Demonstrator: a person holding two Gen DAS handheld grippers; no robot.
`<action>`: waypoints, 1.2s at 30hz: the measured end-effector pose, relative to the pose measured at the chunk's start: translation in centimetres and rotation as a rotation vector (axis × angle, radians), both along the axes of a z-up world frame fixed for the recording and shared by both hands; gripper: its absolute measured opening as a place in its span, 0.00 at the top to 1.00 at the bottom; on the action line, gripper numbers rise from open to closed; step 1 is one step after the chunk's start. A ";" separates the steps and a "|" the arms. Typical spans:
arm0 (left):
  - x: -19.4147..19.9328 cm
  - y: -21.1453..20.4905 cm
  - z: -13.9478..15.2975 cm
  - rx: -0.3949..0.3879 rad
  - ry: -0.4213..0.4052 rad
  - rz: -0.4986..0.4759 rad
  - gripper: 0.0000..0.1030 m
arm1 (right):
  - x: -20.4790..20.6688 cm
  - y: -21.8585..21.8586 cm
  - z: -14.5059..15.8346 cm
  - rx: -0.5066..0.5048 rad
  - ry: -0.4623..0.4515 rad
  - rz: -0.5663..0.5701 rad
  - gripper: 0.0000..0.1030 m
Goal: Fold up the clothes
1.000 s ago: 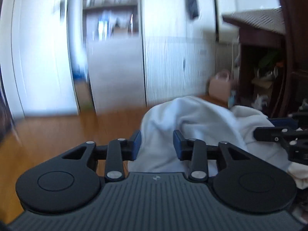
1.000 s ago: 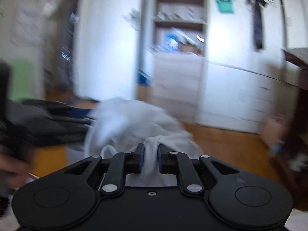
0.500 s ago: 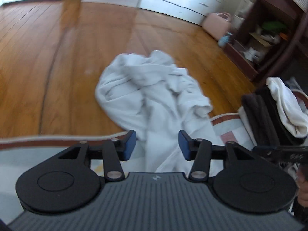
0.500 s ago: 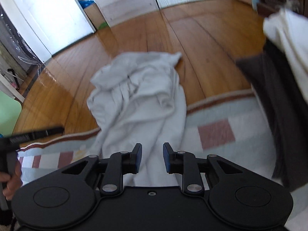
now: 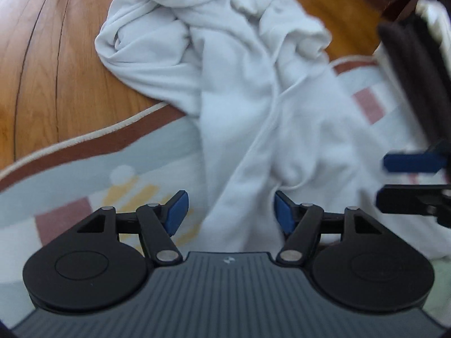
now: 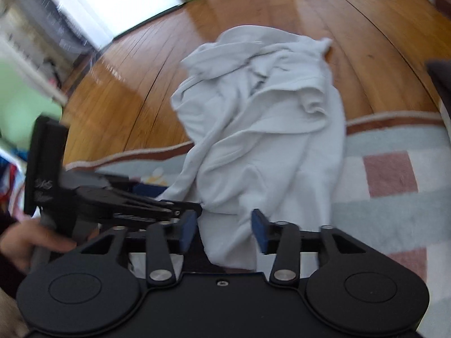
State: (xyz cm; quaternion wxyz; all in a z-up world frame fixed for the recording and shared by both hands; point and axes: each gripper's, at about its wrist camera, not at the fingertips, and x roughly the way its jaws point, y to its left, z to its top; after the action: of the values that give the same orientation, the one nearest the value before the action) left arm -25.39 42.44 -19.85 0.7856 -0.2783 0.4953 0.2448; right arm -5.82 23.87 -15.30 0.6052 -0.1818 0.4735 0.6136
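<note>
The left gripper [image 5: 228,211] and right gripper [image 6: 224,228] both stand released, their jaws having just been opening, blue pads apart with the near end of the white garment [image 5: 253,107] lying between them, seemingly unpinched. The garment sprawls crumpled from the patterned rug [image 5: 84,186] at lower frame onto the wooden floor [image 5: 42,56] above. Dark folded clothes [image 5: 414,64] are cut off at the upper right edge. A blurred hand [image 6: 25,242] shows at lower left.
</note>
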 end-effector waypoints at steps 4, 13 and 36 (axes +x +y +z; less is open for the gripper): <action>-0.5 0.1 0.6 0.010 -0.055 -0.012 0.83 | -1.8 0.6 -0.9 -0.020 -0.155 0.047 0.39; -4.0 -0.3 7.6 0.388 -0.116 0.049 0.93 | -1.7 1.1 -2.2 -0.060 -0.227 0.024 0.38; -37.4 12.5 10.5 0.520 -0.267 1.473 0.92 | 5.4 -2.7 4.8 0.002 -0.669 -0.444 0.95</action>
State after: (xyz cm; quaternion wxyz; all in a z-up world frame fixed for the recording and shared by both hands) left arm -62.79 54.98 -9.30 0.5140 -0.3690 0.0119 0.7742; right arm -0.39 21.16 -10.48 0.8441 -0.2641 0.2775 0.3752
